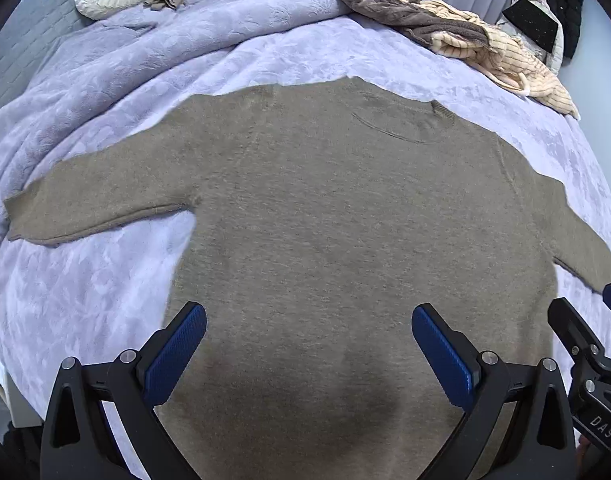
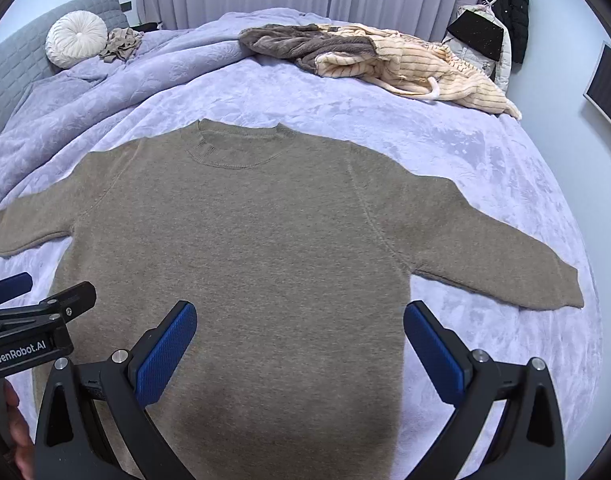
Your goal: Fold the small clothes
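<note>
Brown sweater laid flat on a lavender bed, both grippers poised wide apart over its lower half.

The bed [image 2: 445, 152], under a lavender plush blanket, fills both views; its near edge is cut off below the frames. On it the sweater [image 2: 245, 240] lies flat, neckline away from the cameras, both sleeves spread out to the sides; its hem is hidden behind the gripper bodies, and the left sleeve's cuff runs out of the right wrist view. Beyond the sweater's collar lies a rumpled heap of striped cream and grey-brown clothes [image 2: 385, 60], its separate garments hard to tell apart. Farther beyond the left sleeve, a round white cushion [image 2: 76, 40] rests beside a small crumpled tan cloth [image 2: 121, 46]. The left gripper [image 1: 309, 350] hovers spread over the sweater's lower body, holding nothing; the right gripper [image 2: 300, 346] is likewise spread and empty.
</note>
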Action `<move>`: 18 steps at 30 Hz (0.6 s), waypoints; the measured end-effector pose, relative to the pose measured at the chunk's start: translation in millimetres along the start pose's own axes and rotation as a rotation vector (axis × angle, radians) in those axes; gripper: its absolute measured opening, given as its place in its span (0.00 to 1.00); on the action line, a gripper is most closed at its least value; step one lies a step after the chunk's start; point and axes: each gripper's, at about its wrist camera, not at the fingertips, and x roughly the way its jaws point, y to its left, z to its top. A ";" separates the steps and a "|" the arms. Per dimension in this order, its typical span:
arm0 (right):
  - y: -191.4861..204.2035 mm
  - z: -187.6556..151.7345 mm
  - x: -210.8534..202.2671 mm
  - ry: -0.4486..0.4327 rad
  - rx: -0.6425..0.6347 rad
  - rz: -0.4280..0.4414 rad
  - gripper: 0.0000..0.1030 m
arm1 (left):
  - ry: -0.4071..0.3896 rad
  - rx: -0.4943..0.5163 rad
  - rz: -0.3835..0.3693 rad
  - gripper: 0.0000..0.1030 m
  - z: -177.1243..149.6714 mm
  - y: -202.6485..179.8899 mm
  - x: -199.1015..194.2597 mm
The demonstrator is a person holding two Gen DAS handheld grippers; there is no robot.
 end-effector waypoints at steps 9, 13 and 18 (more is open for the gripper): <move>-27.7 2.1 -5.4 -0.013 0.040 0.015 1.00 | -0.072 0.043 0.019 1.00 2.5 -27.1 -18.3; -41.9 2.1 -4.3 -0.013 0.059 0.014 1.00 | -0.102 0.088 0.023 1.00 3.4 -45.1 -23.7; -63.0 2.7 -1.0 -0.011 0.094 0.002 1.00 | -0.060 0.145 0.014 1.00 5.0 -69.6 -20.1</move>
